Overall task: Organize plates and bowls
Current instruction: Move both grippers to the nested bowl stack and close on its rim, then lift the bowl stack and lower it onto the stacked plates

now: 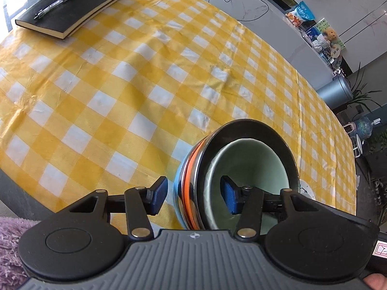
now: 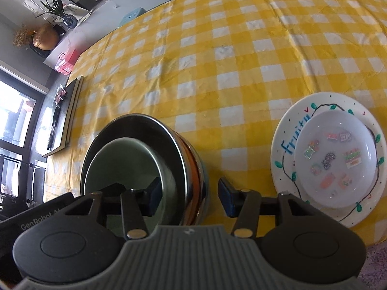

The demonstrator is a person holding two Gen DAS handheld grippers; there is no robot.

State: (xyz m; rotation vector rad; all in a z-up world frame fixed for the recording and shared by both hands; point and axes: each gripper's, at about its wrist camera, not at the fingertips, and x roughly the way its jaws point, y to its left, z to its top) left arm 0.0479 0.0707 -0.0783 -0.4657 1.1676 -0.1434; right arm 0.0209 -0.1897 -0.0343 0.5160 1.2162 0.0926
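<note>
A yellow-checked tablecloth [image 1: 135,77] covers the table; take the bowl stack [image 1: 208,169] at its near edge as the landmark. The stack is a steel bowl [image 2: 145,125] with a pale green bowl [image 2: 130,159] nested inside, above an orange band and a blue bowl at the bottom. To the stack's right lies a painted plate [image 2: 285,130] with a smaller white plate [image 2: 338,130] on it, near but apart. Far across the cloth from the stack sits a black notebook [image 1: 70,7] with a pen [image 1: 59,0] on top. The left gripper [image 1: 193,197] straddles the stack's left wall, the right gripper [image 2: 188,197] its right wall. Both stand half spread, one pad inside, one outside; whether the pads press the rims I cannot tell.
</note>
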